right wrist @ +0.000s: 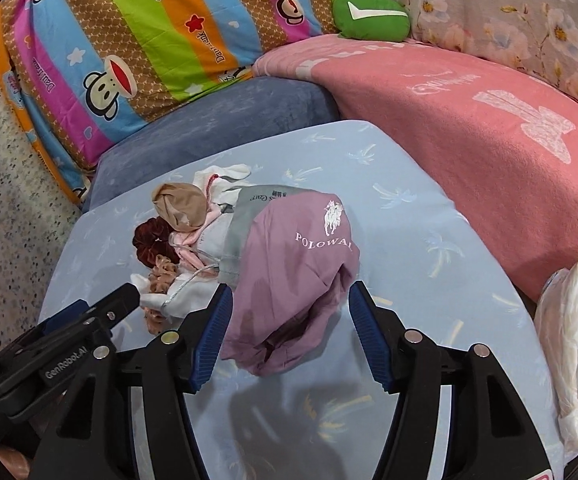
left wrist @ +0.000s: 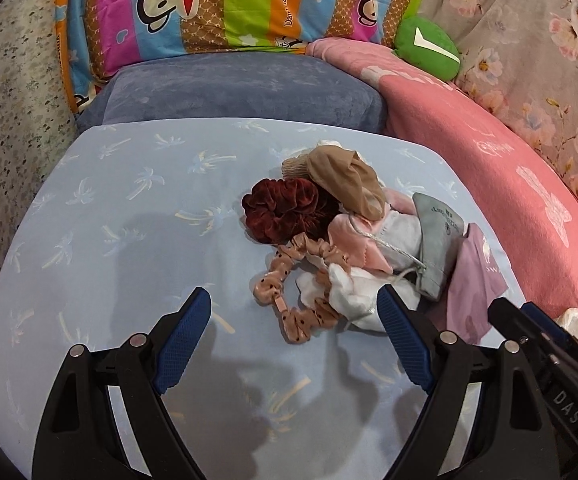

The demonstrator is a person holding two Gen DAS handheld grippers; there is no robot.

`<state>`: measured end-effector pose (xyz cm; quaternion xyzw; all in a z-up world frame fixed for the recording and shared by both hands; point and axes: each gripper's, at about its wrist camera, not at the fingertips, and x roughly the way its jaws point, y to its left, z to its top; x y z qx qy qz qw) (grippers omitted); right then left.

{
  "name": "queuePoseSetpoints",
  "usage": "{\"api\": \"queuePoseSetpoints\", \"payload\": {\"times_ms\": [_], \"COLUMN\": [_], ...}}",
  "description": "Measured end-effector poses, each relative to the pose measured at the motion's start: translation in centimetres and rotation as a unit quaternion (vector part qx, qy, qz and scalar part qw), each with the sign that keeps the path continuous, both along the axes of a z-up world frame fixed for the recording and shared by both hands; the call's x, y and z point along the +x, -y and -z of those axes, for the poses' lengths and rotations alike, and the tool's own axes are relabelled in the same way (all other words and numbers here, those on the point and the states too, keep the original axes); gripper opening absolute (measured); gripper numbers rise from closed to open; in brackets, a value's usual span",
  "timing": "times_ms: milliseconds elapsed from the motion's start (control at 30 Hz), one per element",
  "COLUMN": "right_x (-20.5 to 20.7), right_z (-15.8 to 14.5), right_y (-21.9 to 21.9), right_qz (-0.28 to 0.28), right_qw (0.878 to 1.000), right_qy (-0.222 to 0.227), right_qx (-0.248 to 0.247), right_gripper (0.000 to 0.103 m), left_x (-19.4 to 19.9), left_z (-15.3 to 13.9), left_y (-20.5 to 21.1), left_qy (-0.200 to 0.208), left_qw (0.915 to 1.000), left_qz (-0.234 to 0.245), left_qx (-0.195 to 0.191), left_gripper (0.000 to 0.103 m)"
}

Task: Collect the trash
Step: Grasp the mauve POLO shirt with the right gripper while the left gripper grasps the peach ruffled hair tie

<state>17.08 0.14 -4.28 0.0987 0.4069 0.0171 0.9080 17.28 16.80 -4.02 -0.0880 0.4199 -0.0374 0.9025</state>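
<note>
A heap of small cloth items lies on a light blue palm-print surface (left wrist: 109, 208). It holds a dark red velvet scrunchie (left wrist: 285, 208), a pink dotted scrunchie (left wrist: 301, 276), a tan stocking (left wrist: 349, 184), white cloth (left wrist: 353, 292), a grey pouch (left wrist: 437, 236) and a mauve bag (right wrist: 293, 268). My left gripper (left wrist: 295, 300) is open, just short of the dotted scrunchie and white cloth. My right gripper (right wrist: 289, 300) is open, with a finger on either side of the mauve bag's near end. A white plastic bag (right wrist: 577, 328) sits at the right edge.
A blue-grey cushion (left wrist: 229, 88) lies behind the surface. A striped monkey-print pillow (left wrist: 217, 0), a pink blanket (right wrist: 469, 120), a green plush (right wrist: 369, 14) and a floral sheet (left wrist: 537, 40) surround it. Speckled floor (left wrist: 5, 140) shows at the left.
</note>
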Motion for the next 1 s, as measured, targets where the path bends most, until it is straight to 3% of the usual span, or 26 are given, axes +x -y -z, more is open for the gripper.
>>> {"api": "queuePoseSetpoints", "payload": {"times_ms": [167, 300, 367, 533, 633, 867, 1000], "right_x": [1.1, 1.5, 1.7, 1.9, 2.0, 1.8, 2.0], "right_z": [1.4, 2.4, 2.7, 3.7, 4.1, 4.2, 4.0], "right_y": [0.2, 0.2, 0.2, -0.1, -0.3, -0.3, -0.4], "right_qz": [0.005, 0.007, 0.005, -0.002, -0.004, -0.003, -0.004], "right_qw": [1.0, 1.0, 1.0, 0.999, 0.999, 0.999, 0.999], "right_qy": [-0.017, -0.026, -0.03, -0.046, -0.052, -0.051, -0.05], "right_qx": [0.001, 0.004, 0.006, 0.013, 0.017, 0.019, 0.019], "right_gripper": [0.061, 0.059, 0.054, 0.027, 0.02, 0.018, 0.018], "left_x": [0.0, -0.5, -0.5, 0.1, 0.6, 1.1, 2.2], "left_z": [0.7, 1.8, 2.5, 4.0, 4.3, 3.5, 3.7], "left_y": [-0.8, -1.1, -1.4, -1.7, -2.1, -3.2, -2.7], "left_qy": [-0.003, -0.008, -0.014, -0.028, -0.035, -0.024, -0.035], "left_qw": [0.9999, 0.9998, 0.9996, 0.9992, 0.999, 0.9974, 0.9986], "left_qz": [0.006, 0.018, 0.019, 0.025, 0.025, 0.019, 0.006], "left_qx": [-0.008, 0.009, 0.013, 0.011, -0.013, -0.065, -0.041], "left_gripper": [0.081, 0.081, 0.081, 0.078, 0.074, 0.072, 0.068]}}
